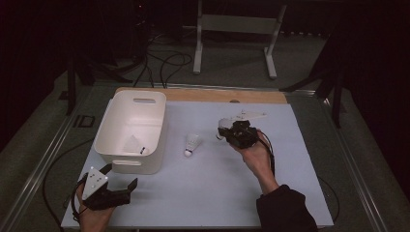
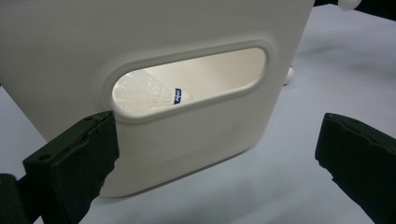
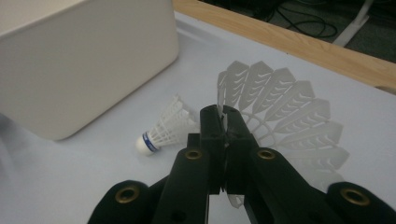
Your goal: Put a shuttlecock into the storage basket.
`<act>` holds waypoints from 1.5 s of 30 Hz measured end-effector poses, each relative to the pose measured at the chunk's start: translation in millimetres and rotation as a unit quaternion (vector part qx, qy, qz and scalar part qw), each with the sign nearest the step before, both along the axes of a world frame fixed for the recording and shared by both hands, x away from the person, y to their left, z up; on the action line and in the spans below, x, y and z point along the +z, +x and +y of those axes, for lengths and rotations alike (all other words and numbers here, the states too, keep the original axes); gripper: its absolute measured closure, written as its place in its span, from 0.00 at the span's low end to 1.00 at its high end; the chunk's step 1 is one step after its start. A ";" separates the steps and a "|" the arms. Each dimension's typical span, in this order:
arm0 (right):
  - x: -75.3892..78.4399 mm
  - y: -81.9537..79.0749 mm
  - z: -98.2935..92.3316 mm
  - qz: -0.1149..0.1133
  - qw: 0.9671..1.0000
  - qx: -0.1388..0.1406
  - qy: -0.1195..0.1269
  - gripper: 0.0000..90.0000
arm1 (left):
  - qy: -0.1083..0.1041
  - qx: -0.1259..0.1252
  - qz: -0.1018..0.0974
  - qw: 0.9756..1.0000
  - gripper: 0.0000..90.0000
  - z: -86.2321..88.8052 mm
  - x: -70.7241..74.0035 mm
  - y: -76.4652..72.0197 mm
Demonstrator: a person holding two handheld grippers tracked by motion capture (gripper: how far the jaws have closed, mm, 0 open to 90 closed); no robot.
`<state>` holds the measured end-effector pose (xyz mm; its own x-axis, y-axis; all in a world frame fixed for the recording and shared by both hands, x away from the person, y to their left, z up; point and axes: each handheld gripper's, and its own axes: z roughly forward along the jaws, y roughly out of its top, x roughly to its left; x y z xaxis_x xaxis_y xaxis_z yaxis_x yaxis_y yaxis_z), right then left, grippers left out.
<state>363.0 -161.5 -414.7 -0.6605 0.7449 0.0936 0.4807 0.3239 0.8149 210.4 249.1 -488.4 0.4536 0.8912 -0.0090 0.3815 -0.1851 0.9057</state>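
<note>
- Right gripper [image 3: 223, 122] is clamped on the thin skirt edge of a white plastic-feathered shuttlecock [image 3: 285, 107], holding it off the pale blue table mat [image 1: 217, 188], over the mat's right half, well apart from the white plastic bin with cut-out handles [image 1: 109, 140].
- Risk one: that hold looks to be on a sliver of skirt only. A quick swing toward the bin could let the shuttlecock twist or slip out of the jaws and fall short onto the mat.
- Risk two: the second white shuttlecock with a blue band [image 1: 192, 145] lies on the mat between the gripper and the bin. A low carry could knock it and send it rolling.
- Risk three: the left gripper [image 1: 126, 186] waits with its jaws wide apart, gripping nothing, just beside the bin's near wall. A nudge there could shove the bin out from under a drop.
- The right gripper view gives the pinch itself, jaws tight on the skirt rim; in the high view this is a small white blur at the gripper.
- The left gripper view looks through the handle slot [image 2: 191, 79] to a third shuttlecock inside the bin [image 2: 149, 91], blue band showing.
- The high view gives the layout: bin at left, loose shuttlecock in the middle, right hand [image 1: 256, 157] at right.
</note>
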 end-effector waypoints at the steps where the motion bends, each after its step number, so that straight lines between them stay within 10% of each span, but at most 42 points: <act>1: 0.0 0.0 0.0 0.000 1.000 0.000 0.000 0.99 | 0.000 0.000 0.000 1.000 0.00 0.0 0.0 0.0; 45: 18.5 -4.1 26.6 -0.011 0.999 0.022 0.029 0.99 | 0.000 -0.001 -0.001 1.000 0.00 -0.2 0.0 -0.1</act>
